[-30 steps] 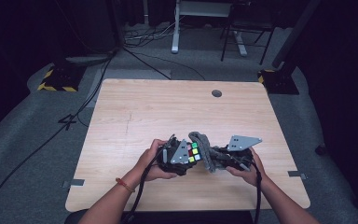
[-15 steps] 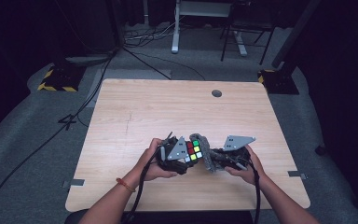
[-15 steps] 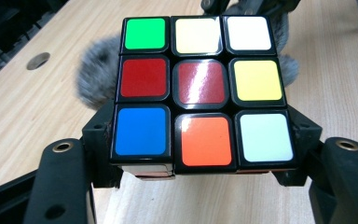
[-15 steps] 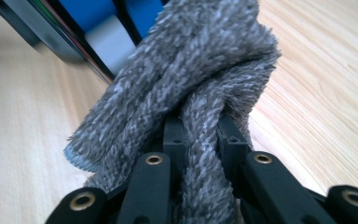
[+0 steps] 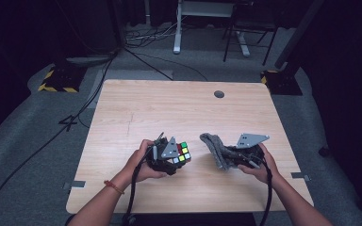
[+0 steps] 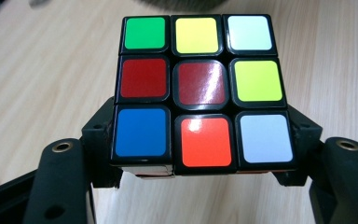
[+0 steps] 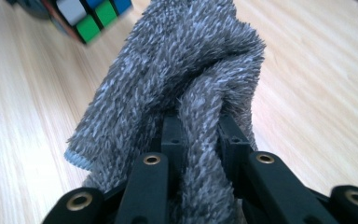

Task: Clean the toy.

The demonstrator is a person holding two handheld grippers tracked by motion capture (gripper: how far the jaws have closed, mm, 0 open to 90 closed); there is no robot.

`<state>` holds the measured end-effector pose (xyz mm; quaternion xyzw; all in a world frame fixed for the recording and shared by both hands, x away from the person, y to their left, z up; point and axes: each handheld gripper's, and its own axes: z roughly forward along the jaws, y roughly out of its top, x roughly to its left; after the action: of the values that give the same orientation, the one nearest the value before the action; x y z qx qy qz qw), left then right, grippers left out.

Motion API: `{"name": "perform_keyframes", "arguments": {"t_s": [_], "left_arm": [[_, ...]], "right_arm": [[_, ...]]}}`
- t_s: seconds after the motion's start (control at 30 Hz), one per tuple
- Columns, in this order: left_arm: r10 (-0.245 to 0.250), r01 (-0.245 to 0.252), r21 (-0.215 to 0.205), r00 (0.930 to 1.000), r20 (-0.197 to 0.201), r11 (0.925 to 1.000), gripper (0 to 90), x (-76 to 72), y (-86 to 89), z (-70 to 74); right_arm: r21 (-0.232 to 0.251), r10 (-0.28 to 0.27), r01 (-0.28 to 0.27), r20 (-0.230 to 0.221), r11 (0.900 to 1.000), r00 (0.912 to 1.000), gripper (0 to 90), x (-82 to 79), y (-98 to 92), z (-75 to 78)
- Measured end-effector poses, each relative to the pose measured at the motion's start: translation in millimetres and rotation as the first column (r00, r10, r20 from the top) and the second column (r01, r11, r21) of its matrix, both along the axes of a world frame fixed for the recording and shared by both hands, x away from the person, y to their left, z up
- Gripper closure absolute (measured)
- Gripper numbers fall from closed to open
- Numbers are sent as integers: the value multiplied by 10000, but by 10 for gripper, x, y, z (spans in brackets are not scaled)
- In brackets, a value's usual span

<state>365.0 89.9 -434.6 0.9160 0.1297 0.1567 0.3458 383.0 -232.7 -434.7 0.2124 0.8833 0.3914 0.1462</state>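
Rubik's cube (image 6: 200,91) sits clamped in the left claw (image 5: 169,157), held just above the worktop (image 5: 169,108) near the person's edge, a bit left of center. In the left gripper view the jaws pinch it by its bottom layer from both sides, w/ the red-center face toward the cam (green/yellow/white across the top row, blue/orange/white along the bottom). Solid grip afaict, no gap at the pads.

The right claw (image 5: 231,157) is clamped on a grey fuzzy cloth (image 7: 182,84). In the right gripper view a fold of it is squeezed between the jaws and the rest bunches up in front. Its jaws have just been easing open a touch, but the cloth's def in there, pads pressing on it.

Key relation imo: cube and cloth are apart rn, w/ bare wood between them in the high view. The cube lies to the left of the cloth claw; from the right gripper view it's up in the top-left corner, beyond the cloth's tip. The cloth's loose end points up and toward the cube, so the right hand is the one that has to close the gap, prob by swinging left to wipe a face. The cube has no long axis, so only which face is turned toward the cloth matters.
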Motion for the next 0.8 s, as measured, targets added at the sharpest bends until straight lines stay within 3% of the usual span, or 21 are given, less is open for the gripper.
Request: {"name": "perform_keyframes", "arguments": {"t_s": [0.17, 0.23, 0.3, 0.57, 0.63, 0.8], "left_arm": [[-17, 36, 305, 9980, -631, 9995, 330, 1, 42, -143], [-29, 67, 539, 9975, -707, 9985, 329, -14, 36, -194], [-138, 183, 454, 9951, -980, 9988, 329, -17, 45, -240], [-224, 322, 666, 9894, -1432, 9973, 327, -26, 22, -409], [-285, 369, 474, 9856, -1665, 9982, 325, -25, 29, -424], [-226, 269, 229, 9852, -1699, 9994, 311, -18, 61, -433]], "right_arm": [[-82, -31, 29, -287, 10000, 9996, 756, -36, -115, -100], [-246, -17, 9, -347, 9997, 9994, 749, -60, -140, -174], [-318, 24, -39, -468, 9995, 9989, 745, -74, -155, -233], [-626, 178, -231, -842, 9978, 9963, 699, -109, -139, -430], [-693, 240, -303, -890, 9971, 9957, 680, -115, -128, -461], [-753, 146, -219, -964, 9969, 9952, 602, -111, -124, -467]]}}
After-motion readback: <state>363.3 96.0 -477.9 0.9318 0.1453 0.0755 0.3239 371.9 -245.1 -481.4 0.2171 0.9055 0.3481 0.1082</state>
